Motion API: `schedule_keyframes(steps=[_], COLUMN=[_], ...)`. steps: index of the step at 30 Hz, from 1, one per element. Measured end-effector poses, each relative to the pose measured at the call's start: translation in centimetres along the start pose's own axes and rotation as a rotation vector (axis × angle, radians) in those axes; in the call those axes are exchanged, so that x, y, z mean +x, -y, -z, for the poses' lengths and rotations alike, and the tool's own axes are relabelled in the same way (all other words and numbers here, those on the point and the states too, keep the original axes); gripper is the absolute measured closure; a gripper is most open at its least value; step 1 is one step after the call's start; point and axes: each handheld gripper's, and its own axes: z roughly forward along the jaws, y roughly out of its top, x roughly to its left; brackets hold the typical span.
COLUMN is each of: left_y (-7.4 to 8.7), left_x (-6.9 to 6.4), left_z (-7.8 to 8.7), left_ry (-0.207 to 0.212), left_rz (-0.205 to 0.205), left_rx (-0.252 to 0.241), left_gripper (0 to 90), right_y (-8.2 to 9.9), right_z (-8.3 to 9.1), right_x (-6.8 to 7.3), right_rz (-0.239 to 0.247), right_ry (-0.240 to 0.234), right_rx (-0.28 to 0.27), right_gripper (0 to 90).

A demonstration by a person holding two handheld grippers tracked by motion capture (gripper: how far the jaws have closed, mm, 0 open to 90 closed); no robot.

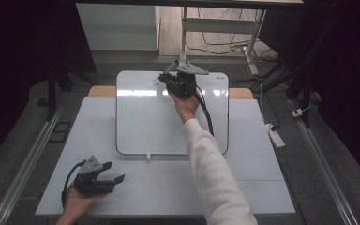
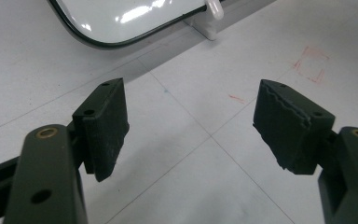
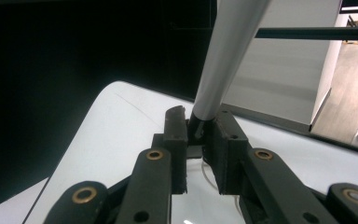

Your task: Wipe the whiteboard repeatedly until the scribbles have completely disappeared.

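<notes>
Right, high view: right gripper (image 1: 166, 80) sits over the far edge of the whiteboard (image 1: 145, 117), so that hand is the near one. Left gripper (image 1: 115, 172) rests on the table (image 1: 243, 187), well off the board's near left corner.

Left gripper view: left gripper (image 2: 191, 121) jaws wide and empty, aimed at the board's near corner (image 2: 121, 14), with bare table (image 2: 205, 186) between.

Right gripper view: right gripper (image 3: 200, 135) jaws pinched narrow above the board (image 3: 121, 130). There's something small and dark in the gap, can't tell what. Grey pole (image 3: 228, 56) rises just beyond the board; dim room behind.

High view overlooks whiteboard (image 1: 145, 117); left gripper view nears its corner (image 2: 121, 18).
</notes>
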Motion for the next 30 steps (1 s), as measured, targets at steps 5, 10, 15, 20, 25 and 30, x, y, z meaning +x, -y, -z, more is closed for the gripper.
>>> schedule_keyframes(steps=[5,10,15,20,25,30], left_y=[0.0,0.1,0.0,0.0,0.1,0.1], left_x=[0.0,0.2,0.2,0.2,0.2,0.3], left_z=[0.0,0.0,0.0,0.0,0.0,0.0], left_ry=[0.0,0.001,-0.001,-0.001,-0.001,0.0], left_rz=[0.0,0.005,0.006,0.006,0.008,0.01], left_rx=[0.001,0.001,-0.001,0.0,-0.001,0.0], left_gripper=[27.2,27.2,27.2,27.2,27.2,27.3], right_y=[-0.5,-0.4,0.1,0.0,-0.1,0.1], right_z=[-0.8,-1.3,-1.7,-1.9,-1.7,-1.9], right_x=[0.4,0.4,0.7,1.4,0.7,1.3], right_rz=[0.044,0.068,0.065,0.129,0.079,0.124], right_ry=[0.032,0.04,0.012,0.032,0.056,0.016], right_rx=[0.011,0.036,0.053,0.06,0.029,0.059], right_gripper=[76.9,76.9,76.9,76.9,76.9,76.9])
